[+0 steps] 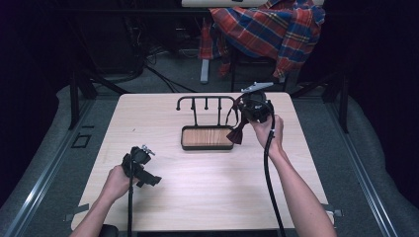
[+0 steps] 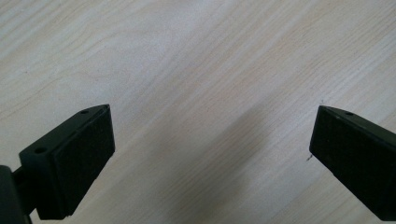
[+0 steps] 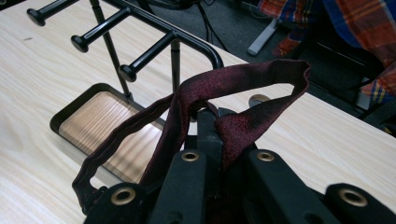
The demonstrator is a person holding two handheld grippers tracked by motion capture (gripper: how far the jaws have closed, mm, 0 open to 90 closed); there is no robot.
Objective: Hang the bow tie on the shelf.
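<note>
A dark red bow tie (image 1: 238, 134) with a looped strap (image 3: 243, 77) hangs from my right gripper (image 1: 246, 122), which is shut on its fabric (image 3: 219, 140). The tie dangles just right of a black rack (image 1: 206, 101) with several pegs (image 3: 140, 60), standing on a wood-lined tray base (image 1: 206, 138) at the table's middle back. My left gripper (image 1: 148, 178) is low over the bare tabletop at the front left. Its jaws stand wide apart with nothing between them (image 2: 210, 140).
The light wood table (image 1: 207, 197) has open surface in front of the tray (image 3: 93, 123). Behind the table, a plaid shirt (image 1: 272, 29) is draped over a chair. Cables (image 1: 163, 79) lie on the floor beyond the far edge.
</note>
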